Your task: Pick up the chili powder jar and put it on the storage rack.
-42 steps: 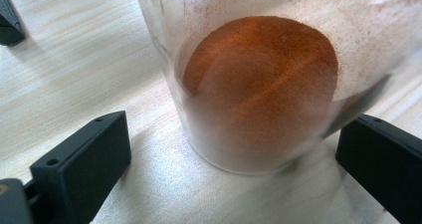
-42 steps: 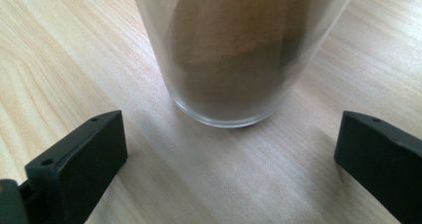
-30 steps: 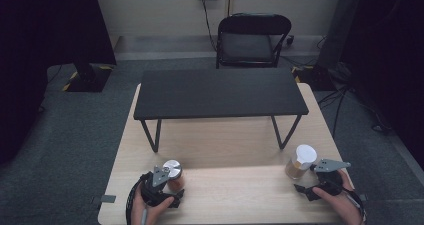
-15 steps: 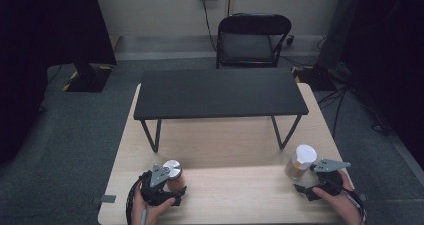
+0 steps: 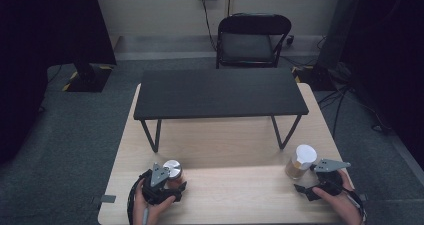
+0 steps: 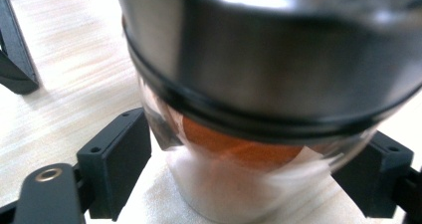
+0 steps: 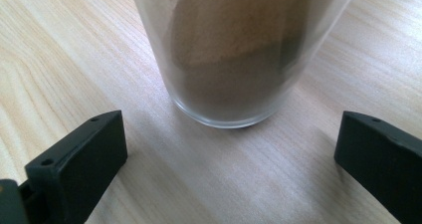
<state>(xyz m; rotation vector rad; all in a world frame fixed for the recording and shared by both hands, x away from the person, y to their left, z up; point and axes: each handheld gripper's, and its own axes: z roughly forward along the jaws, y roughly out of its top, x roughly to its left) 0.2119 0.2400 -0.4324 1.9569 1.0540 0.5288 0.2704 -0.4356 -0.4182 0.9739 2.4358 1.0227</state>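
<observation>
A person sits at a light wooden table (image 5: 235, 195) and holds a claw in each hand.

The left claw (image 5: 161, 185) is near the front left of the table. A small jar with a shiny metal lid (image 5: 172, 169) stands right in front of it. In the left claw's own view, the jar (image 6: 259, 134) sits between the two black jaws. It is very close and a bit blurry. Something orange shows inside the glass. The jaws stand spread apart, one on each side of the jar. There is a little gap on each side, so the claw is not squeezing the jar.

The right claw (image 5: 320, 182) is near the front right of the table. A glass jar with a white lid (image 5: 300, 161) stands just in front of it. In the right claw's own view, the glass jar (image 7: 239, 50) holds brown powder. It stands on the wood a little way ahead of the jaws, not between them. These jaws are spread wide too, and they hold nothing.

Farther back on the table stands a small black bench (image 5: 220, 92) with thin legs. Behind the table there is a black chair (image 5: 250, 40) on the grey floor.
</observation>
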